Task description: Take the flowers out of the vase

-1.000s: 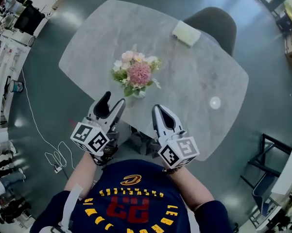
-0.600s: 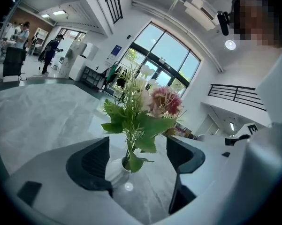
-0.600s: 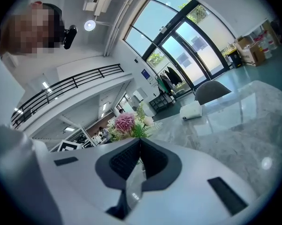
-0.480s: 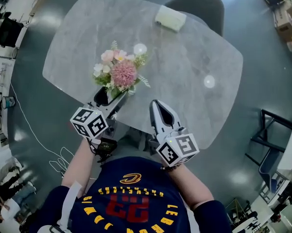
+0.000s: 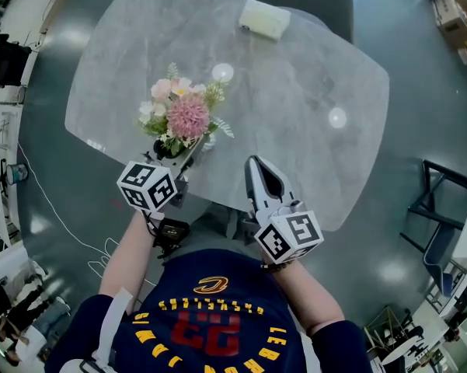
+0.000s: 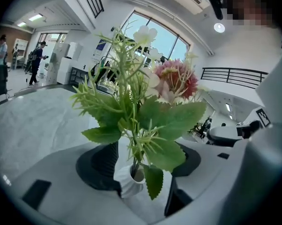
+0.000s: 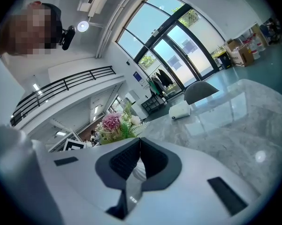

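Jaws of the left gripper (image 6: 145, 150) stand apart, w/ the small white ribbed vase (image 6: 130, 181) low in the gap btwn them. It sits closer to the L pad than the R one; whether it touches that pad can't be told. The bunch of pink and white flowers with green leaves (image 6: 145, 102) stands upright in the vase, rising right in front of the jaws and well above them. One leaf droops over the vase rim toward the R pad. Neither pad presses on the stems, so the flowers are in the vase, not gripped.

Jaws of the right gripper (image 7: 140, 142) are closed tip to tip, nothing btwn them. In its own view the flowers show ahead and off to the L of the jaws, well apart from them. The grey marble-look table (image 7: 225, 125) spreads ahead and to the R. A pale rectangular box (image 7: 180, 110) lies far ahead of these jaws near the table's far edge, w/ a dark rounded chair (image 7: 201, 92) just beyond it.

In the head view both grippers hang over the table's near edge, the L one w/ its tips at the base of the flowers, the R one beside it and apart from the bunch.
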